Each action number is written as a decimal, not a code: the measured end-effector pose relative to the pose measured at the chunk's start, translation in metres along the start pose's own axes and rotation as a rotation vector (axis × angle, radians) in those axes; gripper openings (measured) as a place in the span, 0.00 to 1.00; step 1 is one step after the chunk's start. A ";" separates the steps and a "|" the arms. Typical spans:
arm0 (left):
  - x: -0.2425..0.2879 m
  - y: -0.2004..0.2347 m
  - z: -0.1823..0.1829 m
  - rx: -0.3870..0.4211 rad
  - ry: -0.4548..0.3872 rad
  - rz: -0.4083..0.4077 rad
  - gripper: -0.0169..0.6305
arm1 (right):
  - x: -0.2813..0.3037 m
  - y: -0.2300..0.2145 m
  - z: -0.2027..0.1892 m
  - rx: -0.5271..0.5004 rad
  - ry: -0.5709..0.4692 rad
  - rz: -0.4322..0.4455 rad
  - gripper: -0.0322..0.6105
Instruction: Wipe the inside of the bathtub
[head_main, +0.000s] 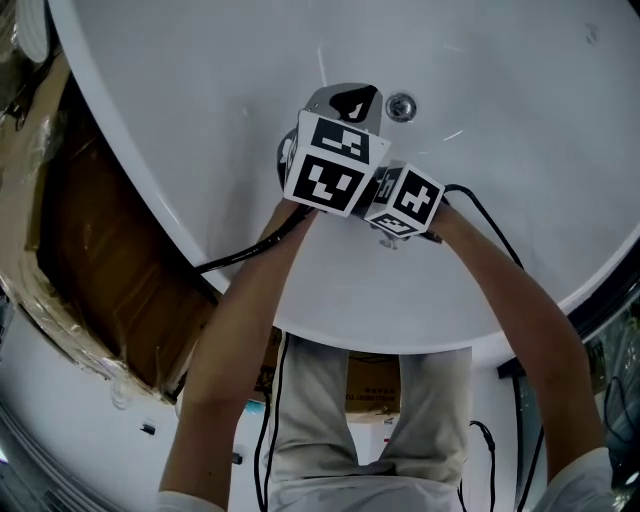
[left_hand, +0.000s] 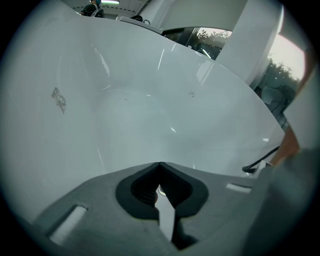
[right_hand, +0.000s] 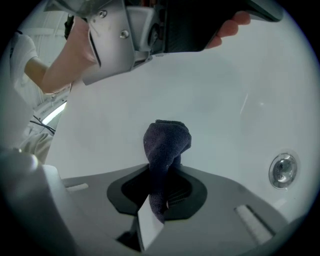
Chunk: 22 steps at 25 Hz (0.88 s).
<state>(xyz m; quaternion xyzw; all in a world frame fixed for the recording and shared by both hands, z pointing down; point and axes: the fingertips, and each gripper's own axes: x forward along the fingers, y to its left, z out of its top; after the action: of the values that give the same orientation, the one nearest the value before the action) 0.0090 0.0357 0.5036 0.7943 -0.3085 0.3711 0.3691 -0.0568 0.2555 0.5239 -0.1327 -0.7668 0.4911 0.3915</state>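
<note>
The bathtub (head_main: 520, 150) is smooth, glossy white and curves into a round bowl, with thin streaks of light on its inner wall. A small round metal drain (head_main: 401, 106) sits in the bottom. Both tools are held low inside the tub, side by side and close to the drain.

The right claw (right_hand: 164, 172) is clamped on a dark, nubby cloth (right_hand: 166, 142). The cloth is bunched into a rounded wad that sticks up past the tips and is pressed to the white wall. In the right gripper view the shiny drain lies off to the right of the cloth.

The left claw (left_hand: 160, 167) is pressed together with its dark ribbed pads meeting at a point, and it grips nothing. It faces bare tub wall, where a small grey scuff (left_hand: 59, 99) shows high on the left.

Each tool has a grey, matte plastic body and carries a cube of black-and-white square patterns. A black cable (head_main: 240, 258) trails from the left tool over the tub's rim.

Outside the tub, on the left, lies brown cardboard (head_main: 90, 270) under crinkled clear film. A cardboard box (head_main: 372, 385) shows between the person's legs, and its red print is too small to read
</note>
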 end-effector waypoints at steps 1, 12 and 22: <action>-0.002 -0.002 -0.001 -0.001 0.001 -0.002 0.02 | -0.001 0.005 0.000 -0.001 -0.002 0.005 0.14; -0.021 -0.017 0.003 -0.007 -0.011 -0.016 0.02 | -0.010 0.056 0.002 -0.063 0.001 0.064 0.13; -0.029 -0.026 0.006 0.030 -0.004 -0.027 0.02 | -0.018 0.098 0.003 -0.095 -0.028 0.092 0.13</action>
<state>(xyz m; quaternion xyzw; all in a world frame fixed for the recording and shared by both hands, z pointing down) 0.0155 0.0515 0.4675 0.8047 -0.2931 0.3690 0.3612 -0.0645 0.2898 0.4310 -0.1791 -0.7878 0.4734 0.3509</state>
